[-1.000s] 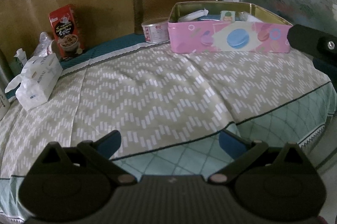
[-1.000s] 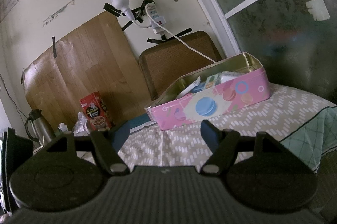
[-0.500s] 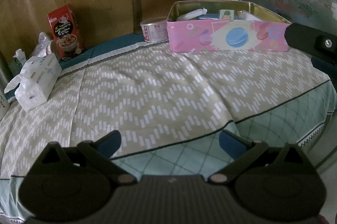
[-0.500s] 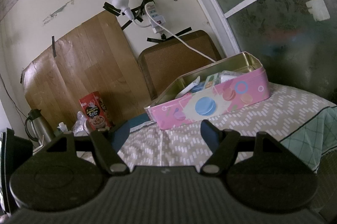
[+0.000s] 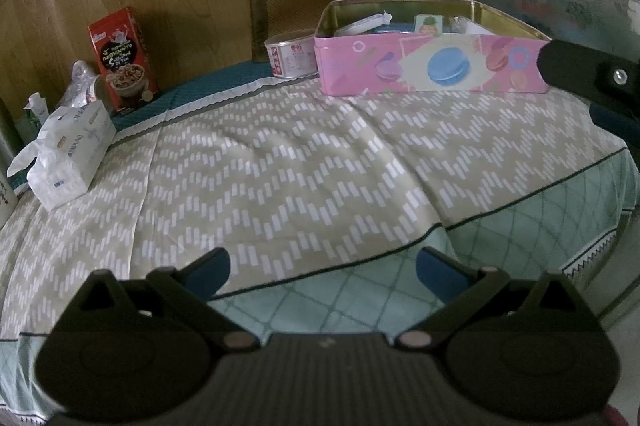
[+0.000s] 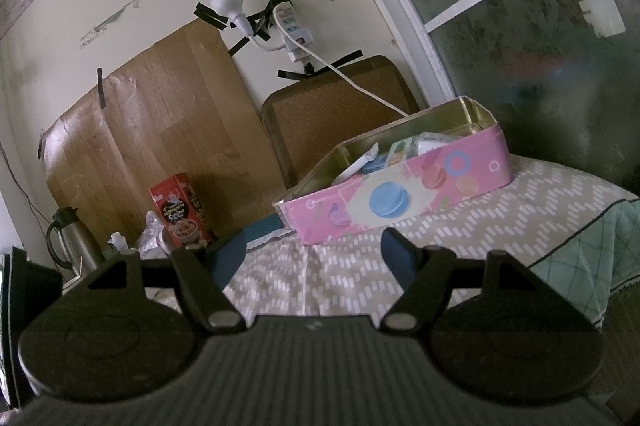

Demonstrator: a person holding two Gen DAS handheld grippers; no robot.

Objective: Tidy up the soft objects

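Both grippers, left gripper (image 5: 322,268) and right gripper (image 6: 312,250), hang wide open and empty over the tablecloth (image 5: 280,161), seemingly because small soft packets already sit inside the pink tin (image 5: 432,65) at the far edge.

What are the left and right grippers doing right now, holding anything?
Left gripper: open, empty, over the tablecloth.
Right gripper: open, empty.
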